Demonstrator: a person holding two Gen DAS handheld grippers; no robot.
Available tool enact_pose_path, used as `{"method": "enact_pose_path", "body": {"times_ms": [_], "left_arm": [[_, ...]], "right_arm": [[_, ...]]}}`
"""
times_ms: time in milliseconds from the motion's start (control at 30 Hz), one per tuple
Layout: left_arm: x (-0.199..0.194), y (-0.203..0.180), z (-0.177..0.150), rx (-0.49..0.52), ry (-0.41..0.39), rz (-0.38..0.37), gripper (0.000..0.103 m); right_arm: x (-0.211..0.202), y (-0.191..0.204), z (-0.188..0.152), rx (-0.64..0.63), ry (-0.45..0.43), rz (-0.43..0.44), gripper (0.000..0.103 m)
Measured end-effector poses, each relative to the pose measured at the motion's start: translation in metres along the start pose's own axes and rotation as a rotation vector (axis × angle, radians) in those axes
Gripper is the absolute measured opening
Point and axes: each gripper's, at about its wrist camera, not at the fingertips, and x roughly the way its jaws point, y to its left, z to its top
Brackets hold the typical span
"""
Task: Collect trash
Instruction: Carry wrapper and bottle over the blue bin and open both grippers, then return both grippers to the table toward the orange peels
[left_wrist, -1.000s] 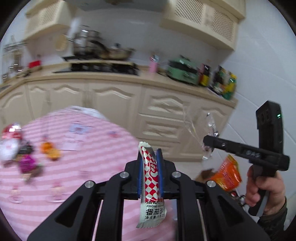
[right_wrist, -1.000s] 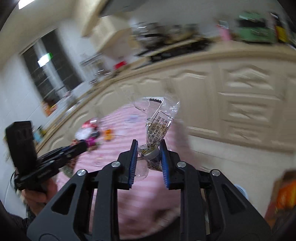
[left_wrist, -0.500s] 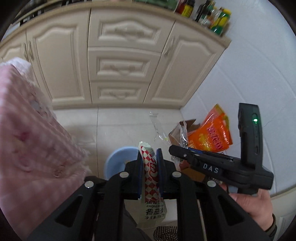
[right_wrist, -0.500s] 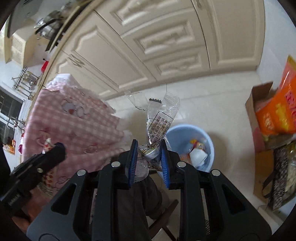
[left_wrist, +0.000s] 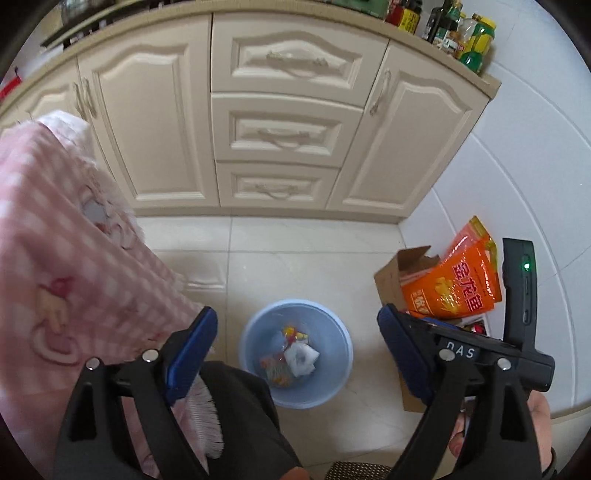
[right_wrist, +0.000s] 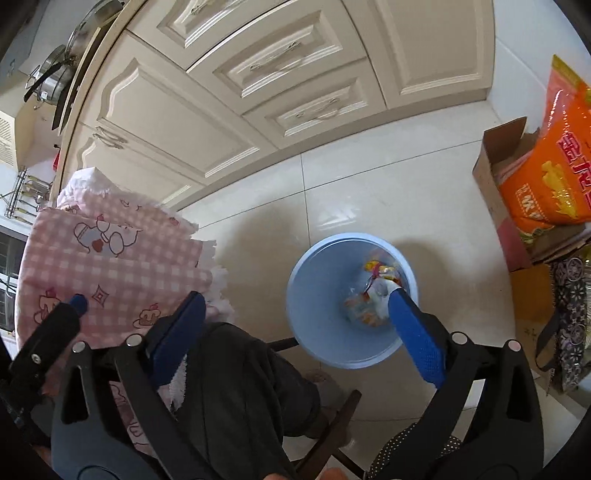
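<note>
Our left gripper (left_wrist: 297, 341), black-armed with blue ribbed pads, hangs above the round pale-blue plastic bin (left_wrist: 343, 369), its jaws opening and already spread wide with nothing between them. Our right gripper (right_wrist: 295, 314), of the same build, also looks down at the bin (right_wrist: 314, 332); its jaws are opening too, wide apart and empty, and its right-hand pad (right_wrist: 413, 332) crosses in front of the bin's rim in that view.

The trash (left_wrist: 291, 358), a heap of crumpled clear, white and orange-red wrappers, lies on the bin's floor; from the right wrist the same heap (right_wrist: 369, 295) sits just past the pad tip. Nothing stands between either gripper and the bin's open mouth.

The bin stands on glossy cream floor tiles (left_wrist: 295, 266). Left of the bin hangs a pink-and-white checked tablecloth (left_wrist: 74, 258) with cartoon prints and a white fringe, and a dark-trousered knee (left_wrist: 243, 413) of the person sits just beside the bin on that side. Behind the bin runs a row of cream panelled kitchen cabinets (left_wrist: 288, 133), with bottles (left_wrist: 461, 33) on the counter's far right end. Right of the bin an open brown cardboard box (left_wrist: 395, 280) holds an orange printed plastic bag (left_wrist: 454, 288), against the white tiled wall (left_wrist: 524, 184). A hand (left_wrist: 539, 435) grips the right gripper's handle, whose green light (left_wrist: 526, 265) shows, right of the bin.
</note>
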Motion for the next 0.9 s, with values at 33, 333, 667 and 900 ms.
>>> {"method": "enact_pose_path", "body": {"times_ms": [33,333,667,900], "left_arm": [[-0.008,-0.001,0.000,0.006,-0.019,0.007,0.087],[-0.069,-0.006,0.003,0.026,-0.120,-0.003,0.089],[-0.145,0.006,0.006,0.020,-0.267,0.000,0.093],[-0.198,0.039,0.006,-0.023,-0.356,0.037,0.093]], "right_arm": [[-0.004,0.002,0.000,-0.002,-0.010,-0.004,0.097],[-0.044,0.035,0.003,-0.054,-0.083,0.010,0.097],[-0.097,0.106,0.003,-0.189,-0.175,0.061,0.097],[-0.123,0.167,-0.003,-0.294,-0.221,0.118,0.097]]}}
